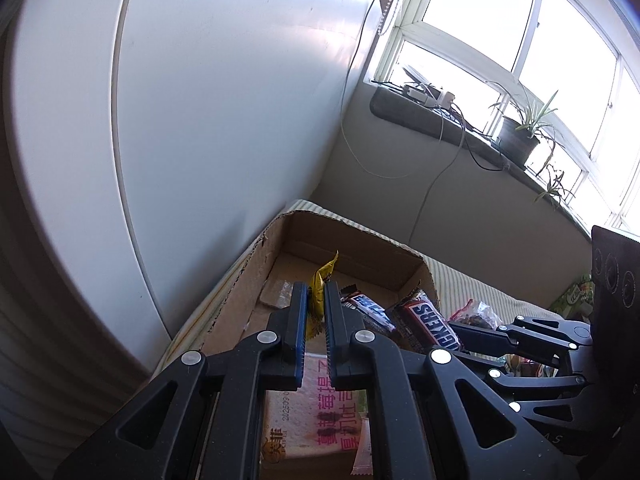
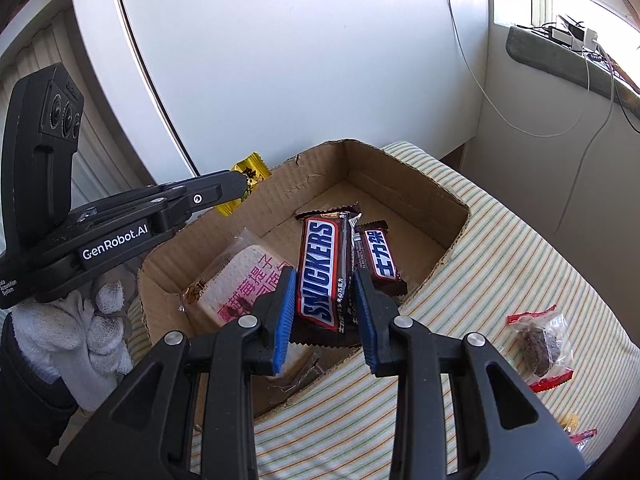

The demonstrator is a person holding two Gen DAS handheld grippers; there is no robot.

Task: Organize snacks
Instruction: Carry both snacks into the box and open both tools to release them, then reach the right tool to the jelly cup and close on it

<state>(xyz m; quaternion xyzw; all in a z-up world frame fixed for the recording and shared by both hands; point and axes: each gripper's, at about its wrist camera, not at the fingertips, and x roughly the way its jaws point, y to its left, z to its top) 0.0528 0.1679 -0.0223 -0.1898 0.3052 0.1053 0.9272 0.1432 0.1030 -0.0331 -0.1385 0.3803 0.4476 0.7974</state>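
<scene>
while both grippers hang over the box [image 2: 404, 168], your right gripper [image 2: 325, 312] pinches the snickers bar [image 2: 320, 268] across its width, and the left gripper [image 1: 316, 320] is closed on a yellow candy [image 1: 320, 292]. both snacks are above the box, where a second bar [image 2: 380, 260] and a bread pack [image 2: 240, 284] already lie. i think the bar is light and quite stiff, but its wrapper is slippery, so hold it at the middle. the candy is small; pinch its body, not the twisted end
</scene>
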